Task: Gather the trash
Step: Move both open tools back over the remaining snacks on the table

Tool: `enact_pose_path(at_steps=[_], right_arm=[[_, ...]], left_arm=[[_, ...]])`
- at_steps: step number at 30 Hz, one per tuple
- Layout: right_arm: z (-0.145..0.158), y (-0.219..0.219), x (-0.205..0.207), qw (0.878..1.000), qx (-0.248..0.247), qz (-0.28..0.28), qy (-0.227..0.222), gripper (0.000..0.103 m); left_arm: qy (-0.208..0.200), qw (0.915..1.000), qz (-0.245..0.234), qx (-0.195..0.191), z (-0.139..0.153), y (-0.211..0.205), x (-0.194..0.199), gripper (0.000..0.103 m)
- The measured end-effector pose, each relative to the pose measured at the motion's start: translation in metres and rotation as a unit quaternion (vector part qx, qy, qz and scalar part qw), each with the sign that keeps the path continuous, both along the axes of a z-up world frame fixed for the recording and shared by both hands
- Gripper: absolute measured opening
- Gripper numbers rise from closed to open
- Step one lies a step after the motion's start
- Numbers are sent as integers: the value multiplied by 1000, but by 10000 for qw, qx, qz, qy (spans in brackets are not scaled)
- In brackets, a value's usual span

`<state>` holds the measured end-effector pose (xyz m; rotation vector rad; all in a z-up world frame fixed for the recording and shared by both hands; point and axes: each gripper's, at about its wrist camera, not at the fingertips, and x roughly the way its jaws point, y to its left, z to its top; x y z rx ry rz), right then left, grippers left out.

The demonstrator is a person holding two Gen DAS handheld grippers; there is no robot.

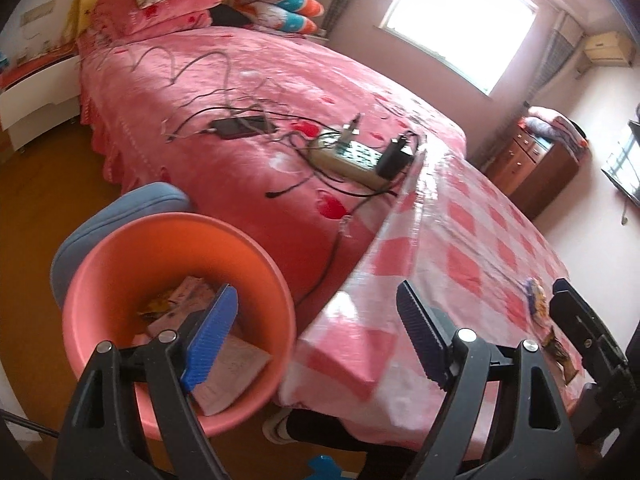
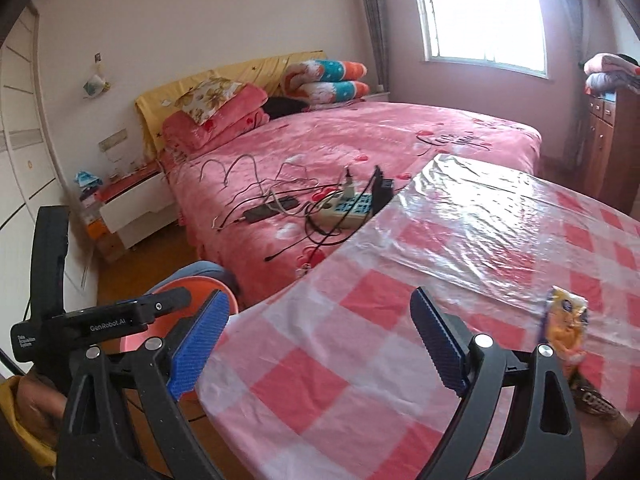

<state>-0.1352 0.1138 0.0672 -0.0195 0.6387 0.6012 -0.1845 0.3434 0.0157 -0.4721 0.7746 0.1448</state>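
An orange plastic bin (image 1: 120,276) stands on the floor beside the table and holds paper scraps and wrappers (image 1: 224,364). My left gripper (image 1: 316,328) is open and empty, its left finger over the bin's mouth and its right finger over the table's corner. A yellow snack wrapper (image 2: 566,324) lies on the checked tablecloth (image 2: 360,344) just right of my right gripper (image 2: 322,344), which is open and empty above the table. The wrapper also shows in the left wrist view (image 1: 538,300). The bin's rim (image 2: 176,312) shows behind the left gripper's body in the right wrist view.
A pink bed (image 1: 240,92) lies behind the table with a phone (image 1: 244,128), a power strip (image 1: 348,156) and several cables. A blue chair back (image 1: 132,208) stands behind the bin. A wooden dresser (image 1: 532,164) is at the far right, a nightstand (image 2: 132,208) left of the bed.
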Motion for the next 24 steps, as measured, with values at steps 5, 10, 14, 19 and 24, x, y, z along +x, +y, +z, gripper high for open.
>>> enact_pose_path(at_steps=[5,10,14,19,24], right_arm=[[1,-25,0,9998,93,-183,-68,91],[1,-47,1,9991,167,-377,-101,91],[1,-62,2,9984,223,-508,-106,91],[3,-81,4,9972,269,-678,-133,91],[-1,-95,8,9963,239,-816,-115,91]], left_arm=[[-46,9997,-208,93,11,-23,4,82],[-67,9991,-366,204,20,-42,9,82],[-77,9983,-493,296,26,-57,12,82],[-75,9971,-651,381,30,-76,16,82],[-35,9960,-776,447,31,-92,19,82]])
